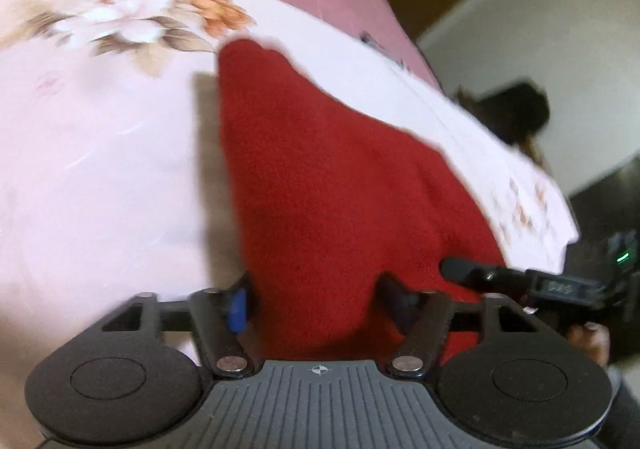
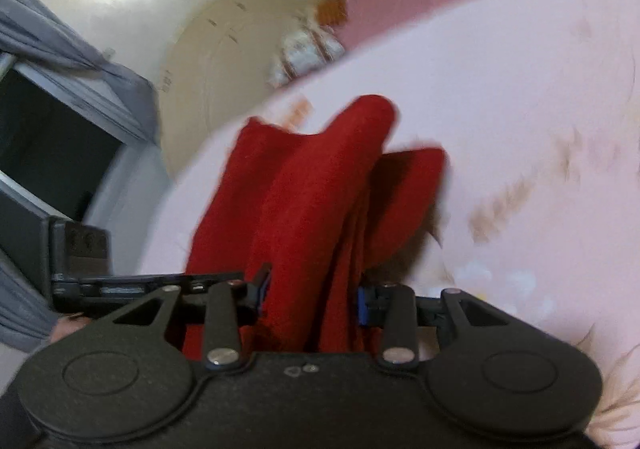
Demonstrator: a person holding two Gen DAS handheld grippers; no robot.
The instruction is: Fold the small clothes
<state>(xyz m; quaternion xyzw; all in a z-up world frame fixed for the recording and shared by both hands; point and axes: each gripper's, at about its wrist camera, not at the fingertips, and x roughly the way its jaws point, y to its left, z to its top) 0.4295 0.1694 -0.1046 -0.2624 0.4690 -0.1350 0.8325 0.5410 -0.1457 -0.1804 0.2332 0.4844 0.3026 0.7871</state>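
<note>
Left hand-held gripper (image 1: 316, 301): you are holding it spread wide, with the red cloth (image 1: 320, 177) running between the jaws; whether the pads are pressing on it cannot be told, since the picture is blurred there.
Cloth: it is lying ahead of both grippers on the pink floral bed (image 1: 100, 169), its near edge lifted at your grippers and its far end trailing away from you across the sheet.
Long axis: it is running straight out from the jaws, away from you, so you are holding one short end.
Right hand-held gripper (image 2: 312, 293): you are pinching a bunched fold of the cloth (image 2: 320, 189) between the blue pads, jaws partly drawn in around the gathered layers.
Nearer hand: both are sitting at the same near edge, side by side, neither clearly closer.
Next move, as a judgement: you are probably carrying this edge forward along that axis to lay it over the far end.
</note>
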